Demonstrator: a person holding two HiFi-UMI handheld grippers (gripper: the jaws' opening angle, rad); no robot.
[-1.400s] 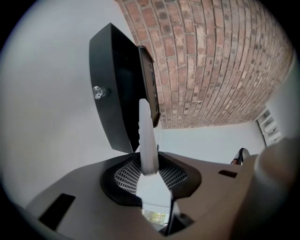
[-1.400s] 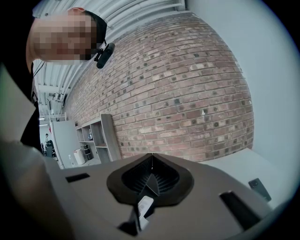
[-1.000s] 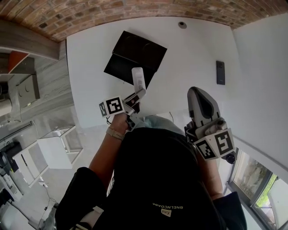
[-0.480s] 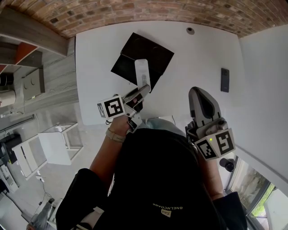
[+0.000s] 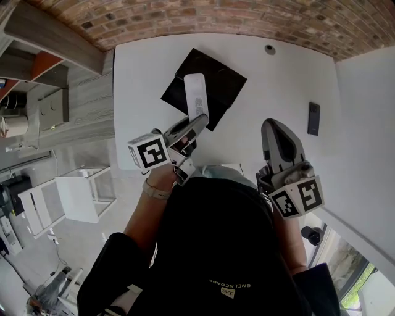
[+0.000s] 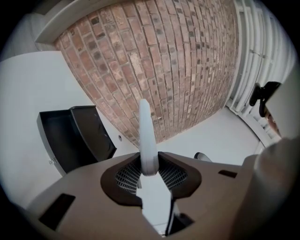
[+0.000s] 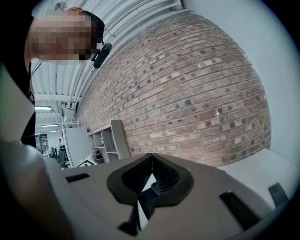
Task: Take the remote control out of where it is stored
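A white remote control (image 5: 195,95) sticks out of my left gripper (image 5: 196,120), which is shut on its near end. In the head view the remote hangs above the black open box (image 5: 213,74) on the white table (image 5: 271,86). In the left gripper view the remote (image 6: 146,136) stands edge-on between the pads of the left gripper (image 6: 150,169), and the box (image 6: 65,138) lies below at the left, its inside dark and bare. My right gripper (image 5: 279,145) is held up near my body at the right, with nothing in it. Its jaws (image 7: 151,159) meet at the tips.
A black phone (image 5: 313,118) lies on the table at the right. A small round thing (image 5: 270,49) sits near the far edge, by the brick wall (image 5: 247,15). Grey shelving (image 5: 43,80) and a white stand (image 5: 77,197) are off the table's left side.
The left gripper has carried the remote a little farther out, from the box's near edge to over the box. The right gripper has stayed where it was, shut.
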